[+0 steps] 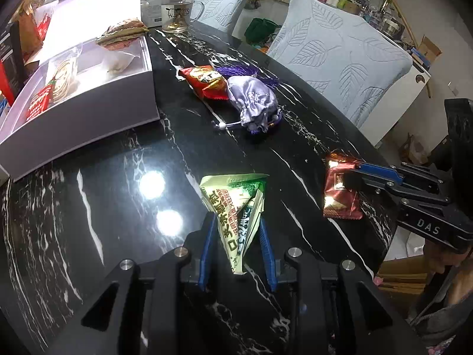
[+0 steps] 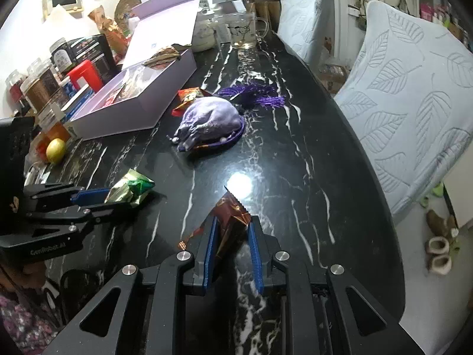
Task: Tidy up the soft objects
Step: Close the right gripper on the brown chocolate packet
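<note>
My left gripper (image 1: 236, 220) is shut on a cream and green snack packet (image 1: 236, 201), held just over the black marble table (image 1: 118, 207). The right wrist view shows that same gripper (image 2: 106, 198) from the side, with the packet (image 2: 133, 189) sticking out of its tips. My right gripper (image 2: 233, 220) is shut on a red-brown foil packet (image 2: 232, 207); it also shows at the right edge of the left wrist view (image 1: 354, 171), with its packet (image 1: 337, 195). A lilac satin drawstring pouch (image 1: 251, 103) (image 2: 210, 121) lies further along the table, against a red snack packet (image 1: 204, 81) (image 2: 189, 97).
An open white box (image 1: 88, 103) (image 2: 133, 112) holding several packets stands at the left. A purple tassel (image 2: 254, 94) lies behind the pouch. A glass mug (image 1: 177, 11) stands at the far end. Two chairs with pale leaf covers (image 1: 340, 59) line the right edge. Jars (image 2: 38, 85) crowd the left.
</note>
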Motion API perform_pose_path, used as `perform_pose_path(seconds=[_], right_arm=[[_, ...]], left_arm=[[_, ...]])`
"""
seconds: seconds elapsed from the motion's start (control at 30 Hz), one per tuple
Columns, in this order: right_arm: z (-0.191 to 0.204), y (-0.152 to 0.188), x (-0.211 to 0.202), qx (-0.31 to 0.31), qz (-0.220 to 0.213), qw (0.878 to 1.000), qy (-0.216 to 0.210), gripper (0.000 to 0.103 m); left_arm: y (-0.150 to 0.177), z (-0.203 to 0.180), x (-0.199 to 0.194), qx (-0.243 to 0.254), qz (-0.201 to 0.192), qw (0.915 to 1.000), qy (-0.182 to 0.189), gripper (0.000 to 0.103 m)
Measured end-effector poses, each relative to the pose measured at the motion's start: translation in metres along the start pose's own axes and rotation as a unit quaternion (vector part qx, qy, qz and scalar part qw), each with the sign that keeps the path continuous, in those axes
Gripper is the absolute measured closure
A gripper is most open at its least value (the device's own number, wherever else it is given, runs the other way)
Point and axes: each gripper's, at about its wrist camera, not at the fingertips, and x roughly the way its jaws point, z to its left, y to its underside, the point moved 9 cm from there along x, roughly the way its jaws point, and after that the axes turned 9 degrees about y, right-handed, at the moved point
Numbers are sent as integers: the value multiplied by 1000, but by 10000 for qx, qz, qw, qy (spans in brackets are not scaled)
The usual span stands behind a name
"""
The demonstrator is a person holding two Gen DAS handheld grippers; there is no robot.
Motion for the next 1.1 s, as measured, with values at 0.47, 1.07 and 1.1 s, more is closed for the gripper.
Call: perform_pose_path(seconds=[0.47, 1.07, 1.1], right_arm=[[10, 5, 12, 674, -247, 9921, 1026, 38], [18, 9, 7, 482, -370, 9888, 1365, 75], [18, 9, 7, 479, -373, 9892, 1334, 75]], left_arm=[[6, 18, -19, -167, -230, 9993, -249, 74], [0, 29, -11, -137, -240, 9989, -374, 74], [-1, 29, -11, -135, -246, 9989, -385, 74]])
